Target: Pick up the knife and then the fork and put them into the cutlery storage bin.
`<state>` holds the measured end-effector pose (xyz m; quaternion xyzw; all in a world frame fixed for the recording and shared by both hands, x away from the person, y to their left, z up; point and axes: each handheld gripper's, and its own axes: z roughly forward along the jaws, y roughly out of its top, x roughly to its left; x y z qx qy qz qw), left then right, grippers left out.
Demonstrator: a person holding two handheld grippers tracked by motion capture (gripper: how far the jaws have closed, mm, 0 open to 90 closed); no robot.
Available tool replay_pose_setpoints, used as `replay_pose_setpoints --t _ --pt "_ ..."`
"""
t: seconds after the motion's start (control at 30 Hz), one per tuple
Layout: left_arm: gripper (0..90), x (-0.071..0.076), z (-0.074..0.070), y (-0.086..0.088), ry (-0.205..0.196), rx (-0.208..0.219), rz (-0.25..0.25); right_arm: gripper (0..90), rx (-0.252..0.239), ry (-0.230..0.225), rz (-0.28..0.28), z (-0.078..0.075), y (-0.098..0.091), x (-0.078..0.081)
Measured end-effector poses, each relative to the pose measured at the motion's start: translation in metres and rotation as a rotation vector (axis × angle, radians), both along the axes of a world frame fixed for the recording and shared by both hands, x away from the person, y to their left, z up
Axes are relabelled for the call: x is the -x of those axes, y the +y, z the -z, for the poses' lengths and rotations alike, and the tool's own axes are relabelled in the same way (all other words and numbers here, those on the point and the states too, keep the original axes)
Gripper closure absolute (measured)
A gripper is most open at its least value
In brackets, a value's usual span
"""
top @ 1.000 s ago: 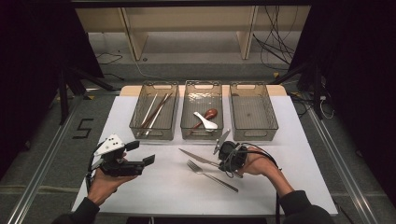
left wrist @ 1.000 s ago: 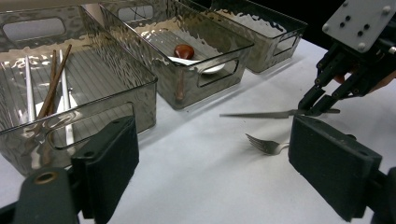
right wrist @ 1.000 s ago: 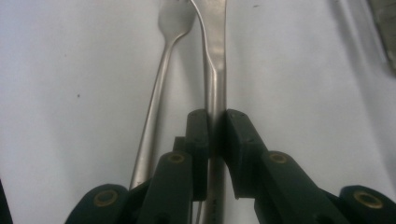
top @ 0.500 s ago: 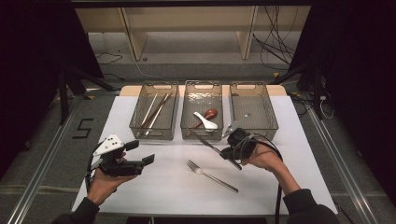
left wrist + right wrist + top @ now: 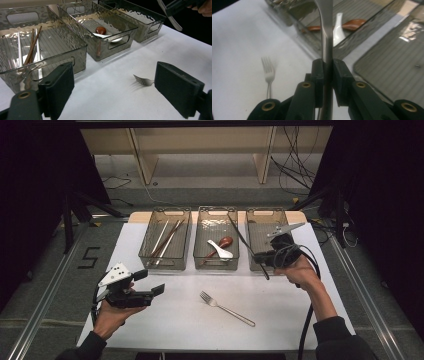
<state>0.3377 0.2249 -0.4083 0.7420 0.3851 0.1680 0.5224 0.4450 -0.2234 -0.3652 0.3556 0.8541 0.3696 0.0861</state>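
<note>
My right gripper (image 5: 327, 72) pinches a table knife (image 5: 326, 30) between its jaws. The knife is slim, plain polished steel, narrow at the gripped shank and widening toward the far end. In the high view I hold it (image 5: 246, 245) slanted above the gap between the middle bin (image 5: 216, 213) and the right bin (image 5: 265, 213). My left gripper (image 5: 122, 92) rests with jaws spread wide, nothing between them. A fork (image 5: 226, 308) lies on the white table (image 5: 170, 320).
</note>
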Motion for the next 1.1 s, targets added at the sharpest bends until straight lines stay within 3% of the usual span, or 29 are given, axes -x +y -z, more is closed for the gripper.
replay_pose_setpoints --t 0.23,0.53,0.73,1.1 --pt "15.9 0.000 0.000 0.001 -0.003 0.001 -0.001 80.8 -0.037 -0.002 0.086 -0.004 -0.015 -0.017" --pt "15.9 0.001 -0.001 0.001 -0.005 0.006 -0.002 80.7 -0.037 -0.008 0.146 -0.010 -0.023 -0.035" --pt "15.9 0.001 0.000 0.001 -0.008 0.009 -0.005 80.7 -0.018 -0.011 0.208 -0.016 -0.031 -0.048" --pt "15.9 0.001 0.000 0.001 -0.008 0.010 -0.004 80.7 0.012 0.013 0.304 -0.008 -0.039 -0.066"
